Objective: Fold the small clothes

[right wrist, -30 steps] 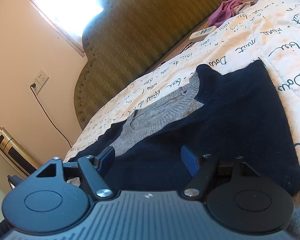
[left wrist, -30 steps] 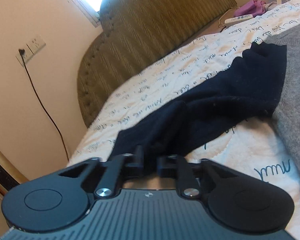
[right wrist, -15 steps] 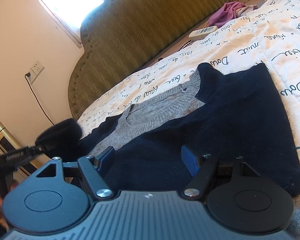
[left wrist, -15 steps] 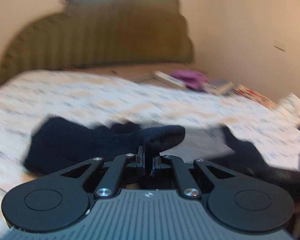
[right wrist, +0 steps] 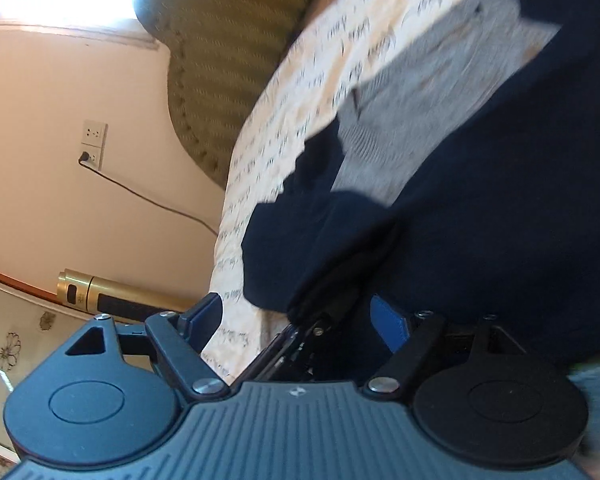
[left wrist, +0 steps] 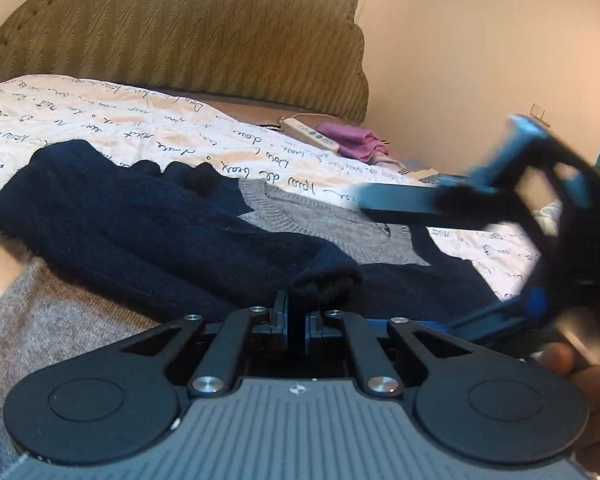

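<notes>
Left tool pinches sleeve cuff – sleeve runs across sweater; right tool gapes wide beside it.

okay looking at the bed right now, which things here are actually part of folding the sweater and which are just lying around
Part of the job:
- sweater, navy and grey
- its navy sleeve, pinched by the left gripper
- right gripper, open beside it

Just lying about:
- remote control
- purple cloth
- quilt underneath
- headboard
- wall socket and cable
</notes>
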`<state>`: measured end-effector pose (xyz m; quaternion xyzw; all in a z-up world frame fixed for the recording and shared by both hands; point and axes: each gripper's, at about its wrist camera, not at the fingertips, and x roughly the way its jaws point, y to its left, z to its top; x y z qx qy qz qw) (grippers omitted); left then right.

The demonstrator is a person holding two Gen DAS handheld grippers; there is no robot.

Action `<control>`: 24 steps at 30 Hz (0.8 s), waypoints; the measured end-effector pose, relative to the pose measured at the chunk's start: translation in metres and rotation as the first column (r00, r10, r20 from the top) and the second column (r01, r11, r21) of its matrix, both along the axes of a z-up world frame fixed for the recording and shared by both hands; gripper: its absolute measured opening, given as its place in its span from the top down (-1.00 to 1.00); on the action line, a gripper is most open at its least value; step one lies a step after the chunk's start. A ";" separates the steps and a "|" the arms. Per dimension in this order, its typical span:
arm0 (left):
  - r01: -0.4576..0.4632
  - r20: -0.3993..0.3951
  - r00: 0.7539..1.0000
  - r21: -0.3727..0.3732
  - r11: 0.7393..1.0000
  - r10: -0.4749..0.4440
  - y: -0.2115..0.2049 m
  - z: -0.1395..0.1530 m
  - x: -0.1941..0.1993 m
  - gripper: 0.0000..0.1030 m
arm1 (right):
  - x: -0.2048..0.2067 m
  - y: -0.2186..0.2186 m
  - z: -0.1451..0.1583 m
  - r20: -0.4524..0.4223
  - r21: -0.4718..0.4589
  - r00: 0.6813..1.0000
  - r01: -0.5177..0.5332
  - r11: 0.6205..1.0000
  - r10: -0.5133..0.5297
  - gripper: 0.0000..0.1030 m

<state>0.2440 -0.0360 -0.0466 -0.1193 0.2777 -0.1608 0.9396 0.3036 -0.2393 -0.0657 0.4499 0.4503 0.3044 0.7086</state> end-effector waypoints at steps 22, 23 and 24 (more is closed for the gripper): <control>-0.129 0.128 0.981 -0.109 0.986 0.142 0.019 0.010 -0.018 -0.77 | 0.027 0.000 0.041 0.210 -0.261 0.973 0.150 0.954 -0.095 0.87; -0.129 0.128 0.981 -0.110 0.985 0.143 0.020 0.011 -0.019 -0.78 | 0.029 -0.008 0.047 0.223 -0.268 0.969 0.164 0.949 -0.104 0.87; -0.130 0.127 0.981 -0.110 0.985 0.144 0.020 0.011 -0.019 -0.79 | 0.030 -0.017 0.053 0.237 -0.277 0.965 0.177 0.945 -0.111 0.87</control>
